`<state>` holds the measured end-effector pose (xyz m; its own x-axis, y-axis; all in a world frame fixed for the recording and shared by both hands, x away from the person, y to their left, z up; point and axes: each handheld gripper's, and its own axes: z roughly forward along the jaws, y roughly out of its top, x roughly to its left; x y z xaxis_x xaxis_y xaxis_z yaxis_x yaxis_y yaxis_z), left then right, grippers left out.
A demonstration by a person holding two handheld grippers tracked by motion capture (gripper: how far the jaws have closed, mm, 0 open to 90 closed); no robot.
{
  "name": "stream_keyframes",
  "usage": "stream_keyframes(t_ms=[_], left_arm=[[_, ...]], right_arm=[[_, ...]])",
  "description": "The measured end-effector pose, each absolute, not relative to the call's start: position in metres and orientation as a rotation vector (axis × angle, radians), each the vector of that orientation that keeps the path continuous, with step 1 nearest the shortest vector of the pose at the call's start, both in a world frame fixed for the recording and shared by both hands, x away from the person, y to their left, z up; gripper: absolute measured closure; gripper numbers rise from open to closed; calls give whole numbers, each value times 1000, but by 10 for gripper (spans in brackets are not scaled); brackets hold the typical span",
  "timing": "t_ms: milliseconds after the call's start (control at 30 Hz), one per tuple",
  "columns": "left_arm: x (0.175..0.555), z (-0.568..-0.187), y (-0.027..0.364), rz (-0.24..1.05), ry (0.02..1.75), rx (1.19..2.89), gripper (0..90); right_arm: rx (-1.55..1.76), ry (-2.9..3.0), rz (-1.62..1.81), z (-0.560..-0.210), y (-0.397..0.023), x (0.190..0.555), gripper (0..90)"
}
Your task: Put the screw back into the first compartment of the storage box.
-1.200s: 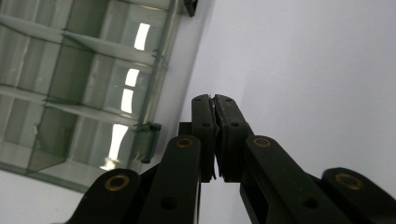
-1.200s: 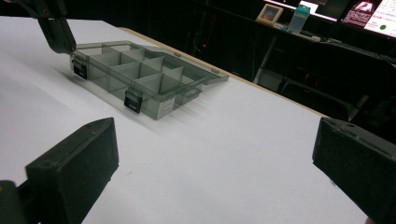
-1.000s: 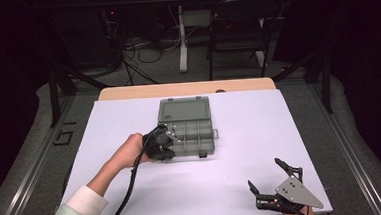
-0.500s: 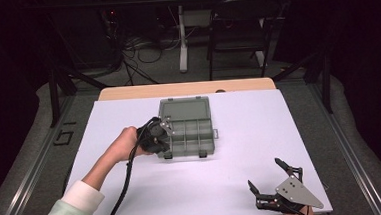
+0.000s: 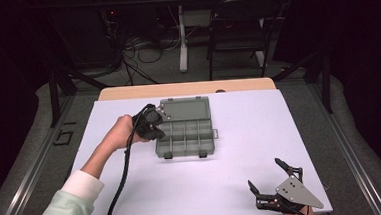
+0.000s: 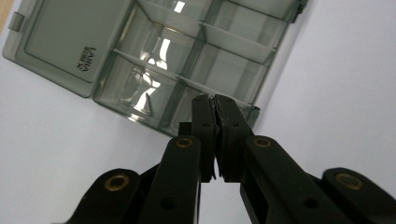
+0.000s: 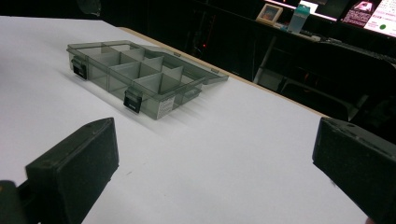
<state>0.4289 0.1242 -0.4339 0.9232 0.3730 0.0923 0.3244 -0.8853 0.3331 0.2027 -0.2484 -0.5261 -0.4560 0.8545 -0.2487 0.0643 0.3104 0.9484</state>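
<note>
A grey see-through compartment box [image 5: 190, 136] [image 6: 187, 60] [image 7: 135, 70] lies mid-table, its lid [image 5: 187, 109] folded flat behind it. All compartments I can see look empty. My left gripper [image 5: 156, 132] [image 6: 215, 100] hovers over the box's left edge, pointing down, jaws shut with nothing between them. My right gripper [image 5: 264, 173] [image 7: 215, 163] rests near the table's front right corner, wide open, aimed at the box from well away.
A white sheet [image 5: 260, 128] covers the table, with a wooden strip [image 5: 127, 93] along the far edge. Two black latches [image 7: 133, 100] sit on the box's front wall. Beyond the table stand a chair [image 5: 238, 19] and cables on the floor.
My left gripper has risen and moved away from the person along the box's left side, still shut. The box and the right gripper have stayed put.
</note>
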Motion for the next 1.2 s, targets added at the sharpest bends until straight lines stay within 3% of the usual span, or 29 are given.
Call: stream_keyframes(t_ms=[300, 1200], left_arm=[[449, -434, 122, 253, 590, 2739, 875], [481, -466, 115, 170, 761, 2733, 868]], right_arm=[[825, 1772, 1228, -526, -248, 203, 0], [825, 1776, 1229, -526, -248, 202, 0]])
